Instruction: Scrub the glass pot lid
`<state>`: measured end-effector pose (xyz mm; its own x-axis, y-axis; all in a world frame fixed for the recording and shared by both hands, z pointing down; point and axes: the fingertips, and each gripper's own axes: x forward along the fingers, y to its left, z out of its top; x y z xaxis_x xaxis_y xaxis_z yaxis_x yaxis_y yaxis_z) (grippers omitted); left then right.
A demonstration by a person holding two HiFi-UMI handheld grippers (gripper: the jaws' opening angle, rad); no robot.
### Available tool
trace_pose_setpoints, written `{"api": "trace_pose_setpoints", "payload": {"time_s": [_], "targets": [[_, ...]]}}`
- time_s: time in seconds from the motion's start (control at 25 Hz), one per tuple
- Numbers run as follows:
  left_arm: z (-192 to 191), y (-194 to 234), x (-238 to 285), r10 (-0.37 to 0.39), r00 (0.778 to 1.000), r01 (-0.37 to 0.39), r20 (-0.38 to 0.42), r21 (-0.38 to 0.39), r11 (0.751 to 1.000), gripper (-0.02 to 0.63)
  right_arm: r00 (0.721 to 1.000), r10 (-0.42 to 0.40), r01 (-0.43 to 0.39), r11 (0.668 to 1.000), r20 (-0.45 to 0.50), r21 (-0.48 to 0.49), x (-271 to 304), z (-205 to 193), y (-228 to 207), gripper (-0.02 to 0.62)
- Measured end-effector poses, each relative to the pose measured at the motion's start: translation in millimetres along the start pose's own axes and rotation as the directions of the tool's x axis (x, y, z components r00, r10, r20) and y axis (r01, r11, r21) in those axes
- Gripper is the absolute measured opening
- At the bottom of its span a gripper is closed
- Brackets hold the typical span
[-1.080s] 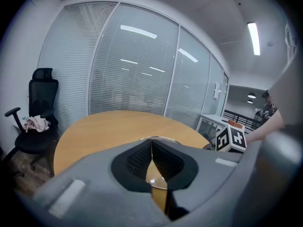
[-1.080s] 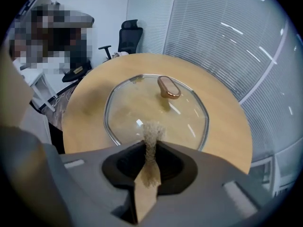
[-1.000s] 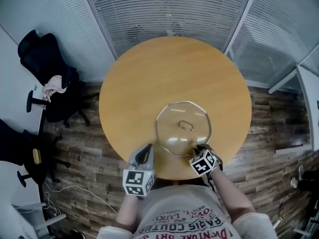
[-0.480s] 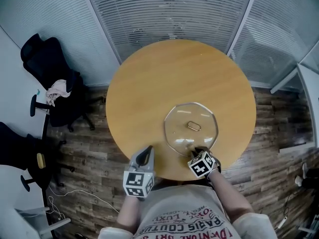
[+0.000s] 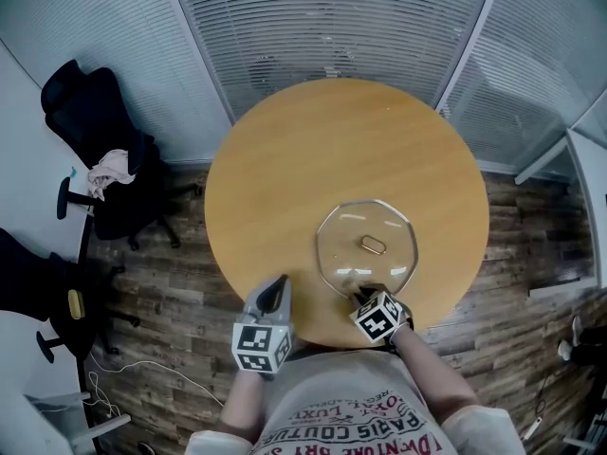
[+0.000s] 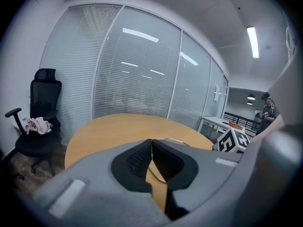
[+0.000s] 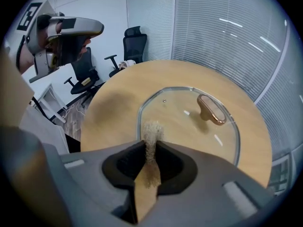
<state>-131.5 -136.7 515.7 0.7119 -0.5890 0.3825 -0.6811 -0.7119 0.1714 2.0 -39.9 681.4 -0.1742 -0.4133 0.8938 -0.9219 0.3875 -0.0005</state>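
A glass pot lid (image 5: pixel 367 247) with a metal rim and a copper-coloured handle (image 7: pixel 211 109) lies flat on the round wooden table (image 5: pixel 313 150), near its front right. My right gripper (image 5: pixel 365 296) is shut on a tan fibrous scrubber (image 7: pixel 152 135), whose tuft sticks out past the fingertips over the lid's near rim (image 7: pixel 142 112). My left gripper (image 5: pixel 276 295) is shut with nothing between its jaws, held at the table's front edge to the left of the lid (image 6: pixel 171 143).
A black office chair (image 5: pixel 90 112) with a pink cloth (image 5: pixel 109 172) on it stands left of the table. Glass partitions with blinds (image 5: pixel 322 17) close off the far side. Wood-plank floor (image 5: pixel 161 292) surrounds the table; a white desk (image 6: pixel 215 124) stands to the right.
The lid sits further right and lower in the head view as the head shifted. The right gripper has drawn slightly back along the lid's near rim. The left gripper has stayed put.
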Motion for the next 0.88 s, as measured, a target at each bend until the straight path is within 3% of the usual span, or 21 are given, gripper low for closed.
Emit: {"api": "trace_pose_setpoints", "payload": {"time_s": [0.12, 0.24, 0.64, 0.88], "targets": [[2.0, 0.1, 1.5, 0.003, 1.0, -0.003, 0.002, -0.001, 1.0, 0.008, 0.999, 0.045, -0.044, 0.999, 0.023, -0.019, -4.2, 6.4, 6.4, 0.064], [1.6, 0.8, 4.4, 0.016, 1.0, -0.016, 0.002, -0.008, 1.0, 0.008, 0.998, 0.041, -0.038, 0.998, 0.055, -0.054, -10.2, 19.1, -1.2, 0.064], [3.0, 2.4, 9.2, 0.131, 0.991, -0.131, 0.001, -0.068, 0.989, 0.008, 0.98, 0.032, -0.015, 0.996, 0.198, -0.084, -44.3, 94.2, -74.6, 0.064], [0.6, -0.8, 18.2, 0.199, 0.98, -0.199, -0.011, -0.11, 0.974, 0.008, 0.989, -0.011, 0.028, 0.994, 0.151, -0.108, -29.6, 102.5, -136.0, 0.064]]}}
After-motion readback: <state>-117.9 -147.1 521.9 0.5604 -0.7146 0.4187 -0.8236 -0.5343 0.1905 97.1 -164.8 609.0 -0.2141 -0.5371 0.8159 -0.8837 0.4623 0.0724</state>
